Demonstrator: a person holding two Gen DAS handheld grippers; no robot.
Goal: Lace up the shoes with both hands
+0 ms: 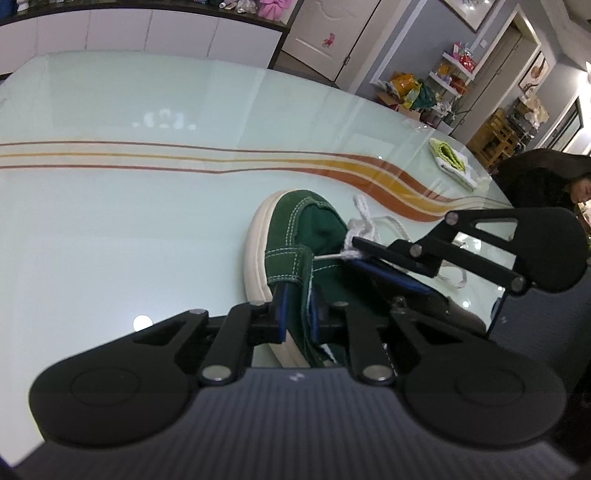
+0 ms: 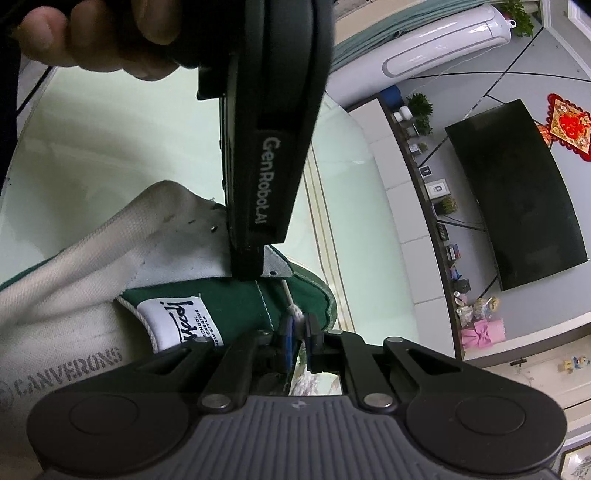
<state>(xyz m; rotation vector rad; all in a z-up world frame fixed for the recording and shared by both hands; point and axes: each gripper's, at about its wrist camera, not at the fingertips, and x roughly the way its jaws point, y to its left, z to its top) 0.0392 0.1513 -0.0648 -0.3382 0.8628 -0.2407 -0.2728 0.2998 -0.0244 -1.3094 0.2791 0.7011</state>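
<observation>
The green canvas sneaker (image 1: 295, 236) lies on the pale glass table (image 1: 129, 221), its cream-rimmed toe pointing away from the left wrist camera and its long axis running from near that camera toward the striped band (image 1: 369, 173) in the tabletop. The left gripper (image 1: 295, 317) has its blue-padded fingers (image 1: 281, 314) closed on the green eyelet flap at the shoe's side. The right gripper (image 2: 298, 332) is nearly pressed together, pinching the white shoelace (image 1: 360, 229) near its knotted part, just above the tongue. A loose loop of lace trails on the table beside the shoe. A person's hand (image 2: 96, 33) holds the left tool's handle. A folded cloth (image 1: 452, 158) lies well apart.
</observation>
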